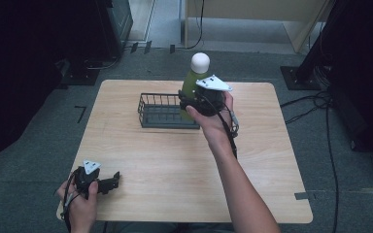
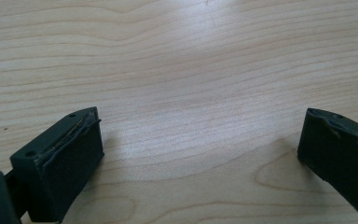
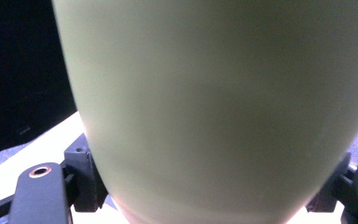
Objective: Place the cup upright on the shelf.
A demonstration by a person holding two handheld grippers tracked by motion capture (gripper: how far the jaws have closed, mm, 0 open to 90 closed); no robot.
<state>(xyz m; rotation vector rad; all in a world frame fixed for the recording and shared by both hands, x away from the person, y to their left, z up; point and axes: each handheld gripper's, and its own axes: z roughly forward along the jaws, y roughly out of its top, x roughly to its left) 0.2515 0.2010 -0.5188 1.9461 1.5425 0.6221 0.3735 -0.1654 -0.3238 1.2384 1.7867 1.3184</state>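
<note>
A green bottle (image 1: 192,80) with a white round cap stands upright in the air at the right end of a black wire basket (image 1: 150,118). My right gripper (image 1: 190,103) is shut on the bottle's lower body. In the right gripper view the pale green bottle (image 3: 214,107) is right up against the camera, with a jaw pressed on each side. At the table's front left corner my left gripper (image 1: 115,180) rests low and open. Its two black fingers (image 2: 70,158) stand wide apart over bare wood, with nothing between them.
The basket sits at the back middle of the light wooden table (image 1: 175,170). Cables (image 1: 320,104) trail on the grey floor to the right. A dark equipment stand (image 1: 107,24) is at the back left.
</note>
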